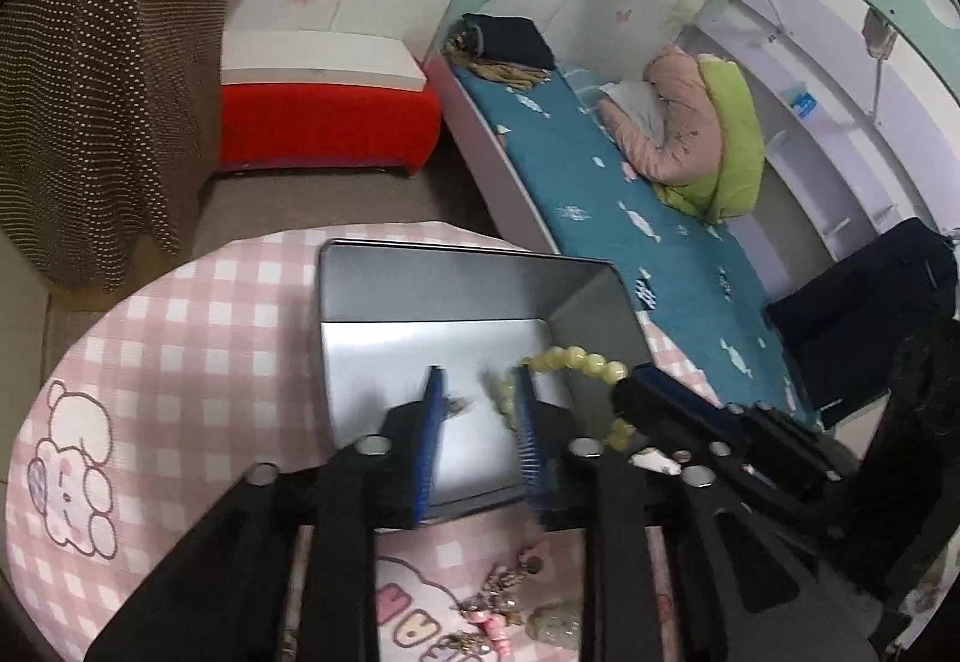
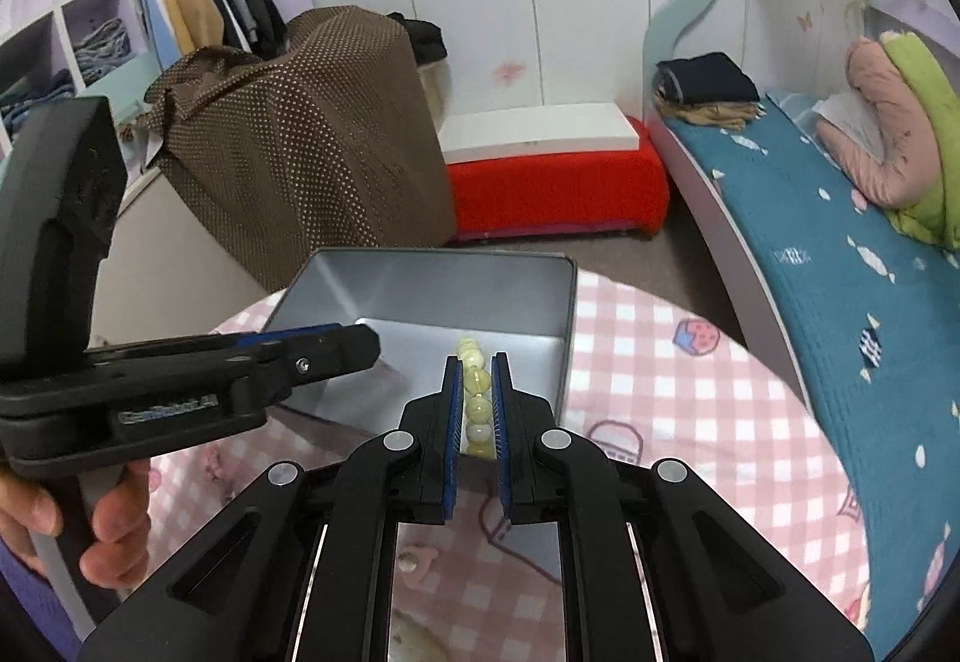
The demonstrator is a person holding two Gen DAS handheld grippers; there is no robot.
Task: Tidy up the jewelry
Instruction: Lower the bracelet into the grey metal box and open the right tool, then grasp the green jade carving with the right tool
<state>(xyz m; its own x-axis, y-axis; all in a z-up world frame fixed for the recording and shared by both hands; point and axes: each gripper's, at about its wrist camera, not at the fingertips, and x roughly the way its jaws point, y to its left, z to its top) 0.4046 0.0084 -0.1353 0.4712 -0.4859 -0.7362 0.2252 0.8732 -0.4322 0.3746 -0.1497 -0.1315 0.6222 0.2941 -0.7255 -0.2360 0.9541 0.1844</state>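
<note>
An open silver tin box [image 1: 420, 296] [image 2: 420, 284] stands on the round table with the pink checked cloth [image 1: 180, 338] [image 2: 690, 422]. My right gripper [image 2: 477, 362] is shut on a yellow-green bead bracelet [image 2: 474, 404] and holds it over the box's front right part; the bracelet also shows in the left wrist view [image 1: 576, 359], hanging from the right gripper [image 1: 636, 386]. My left gripper [image 1: 477, 380] is open and empty over the box's near edge; it shows in the right wrist view [image 2: 354, 344] at the box's left side. More jewelry [image 1: 492, 602] lies on the cloth below the left gripper.
A bed with a blue cover [image 2: 840, 254] runs along the right of the table. A red stool with a white box [image 2: 552, 182] and a brown dotted covered object [image 2: 300, 140] stand behind the table. Small trinkets [image 1: 657, 461] lie by the box's right side.
</note>
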